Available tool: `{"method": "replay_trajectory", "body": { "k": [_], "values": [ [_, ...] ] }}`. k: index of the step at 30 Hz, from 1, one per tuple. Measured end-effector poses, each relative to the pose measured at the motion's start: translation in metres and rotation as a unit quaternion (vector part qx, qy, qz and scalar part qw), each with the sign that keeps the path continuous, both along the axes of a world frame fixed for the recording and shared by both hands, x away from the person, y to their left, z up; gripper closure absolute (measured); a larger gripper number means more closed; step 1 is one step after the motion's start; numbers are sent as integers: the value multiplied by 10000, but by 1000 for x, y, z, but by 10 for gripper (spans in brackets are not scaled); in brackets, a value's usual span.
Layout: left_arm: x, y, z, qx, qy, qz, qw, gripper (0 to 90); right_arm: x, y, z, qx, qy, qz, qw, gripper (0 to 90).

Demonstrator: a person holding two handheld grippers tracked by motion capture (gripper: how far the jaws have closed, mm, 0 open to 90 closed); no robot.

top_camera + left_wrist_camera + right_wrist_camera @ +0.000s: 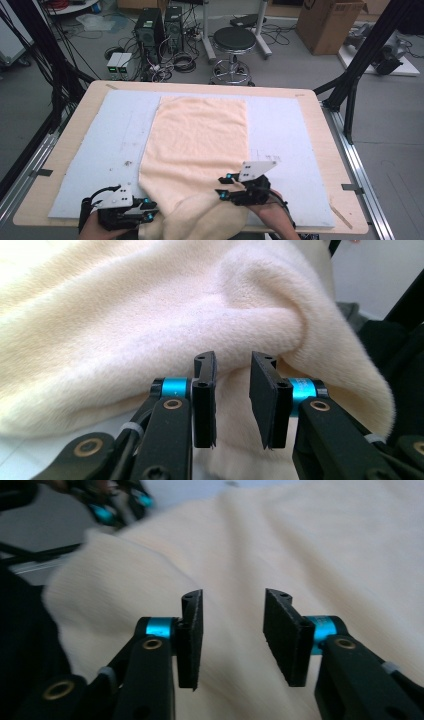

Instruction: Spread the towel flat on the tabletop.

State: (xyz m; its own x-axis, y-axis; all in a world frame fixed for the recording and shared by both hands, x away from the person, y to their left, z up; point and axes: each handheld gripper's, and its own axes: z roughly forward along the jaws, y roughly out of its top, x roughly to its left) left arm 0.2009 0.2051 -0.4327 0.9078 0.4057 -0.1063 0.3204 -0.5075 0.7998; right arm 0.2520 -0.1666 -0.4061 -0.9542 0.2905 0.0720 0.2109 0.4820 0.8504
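Both pairs of jaws stand apart with nothing pinched between them. On the left gripper [232, 390] the gap is narrow, and its own view shows a rounded fold of the cream towel [150, 325] bulging just beyond the tips, with a sliver of pale mat at the lower left corner. On the right gripper [233, 630] the gap is wider; its view looks along flat, rippled towel [310, 555], with the left gripper [117, 502] blurred at the far upper left. From above, the high view adds what neither close view gives: the left gripper [145, 210] sits at the towel's near left corner and the right gripper [225, 192] at its near right side, each held by a hand at the table's near edge. Between them the near end of the towel [197, 135] is bunched up and hangs over that edge, while the rest lies flat, reaching toward the far side of a grey mat [285, 135] laid on a light wooden table [67, 135]. Beyond the table the grey floor holds a black stool [234, 42], computer towers [160, 25] amid tangled cables, and a cardboard box [330, 22].
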Motion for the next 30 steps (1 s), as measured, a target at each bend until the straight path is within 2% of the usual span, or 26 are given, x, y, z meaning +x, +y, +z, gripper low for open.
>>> {"method": "replay_trajectory", "body": {
  "k": [2, 5, 6, 8, 9, 10, 11, 12, 15, 18, 20, 23, 25, 27, 30],
  "values": [
    [2, -5, -1, 37, -10, -48, 10000, 715, -8, 20, 2, 47, 40, 365, 9993, 542],
    [7, -11, -4, 108, 0, -88, 9999, 715, -18, 52, -1, -73, 7, 980, 9952, 490],
    [8, -11, -4, 157, -7, -107, 9998, 713, -22, 60, -4, -160, 2, 1142, 9933, 484],
    [10, -11, -5, 183, 37, -108, 9998, 706, -26, 74, -12, -492, -109, 1304, 9902, 502],
    [10, -11, -6, 184, 49, -96, 9998, 701, -26, 79, -17, -621, -98, 1377, 9885, 575],
    [11, -11, -6, 174, 65, -88, 9998, 699, -26, 80, -20, -700, -42, 1406, 9876, 699],
    [11, -10, -7, 239, 37, -81, 9997, 694, -25, 80, -24, -761, 61, 1556, 9849, 819],
    [12, -9, -7, 245, 51, -51, 9997, 687, -25, 77, -25, -736, 71, 1591, 9845, 836],
    [15, -5, -9, 257, 97, 38, 9996, 665, -26, 64, -14, -631, 27, 1564, 9857, 842],
    [18, -3, -9, 249, 116, 163, 9995, 652, -28, 45, -1, -672, -107, 1442, 9872, 842],
    [19, -4, -9, 248, 99, 228, 9994, 652, -28, 33, 6, -666, -217, 1297, 9891, 840],
    [21, -6, -8, 205, 92, 289, 9993, 652, -26, 14, 12, -571, -248, 1018, 9929, 833],
    [23, -8, -7, 89, 213, 235, 9995, 665, -21, 6, 10, -605, -219, 804, 9947, 832],
    [22, -12, -5, 23, 242, 183, 9995, 666, -16, 2, 3, -701, -149, 635, 9954, 832],
    [18, -23, -2, -65, 142, -61, 9999, 676, -9, 1, -11, -763, -4, 472, 9960, 830]
  ]
}}
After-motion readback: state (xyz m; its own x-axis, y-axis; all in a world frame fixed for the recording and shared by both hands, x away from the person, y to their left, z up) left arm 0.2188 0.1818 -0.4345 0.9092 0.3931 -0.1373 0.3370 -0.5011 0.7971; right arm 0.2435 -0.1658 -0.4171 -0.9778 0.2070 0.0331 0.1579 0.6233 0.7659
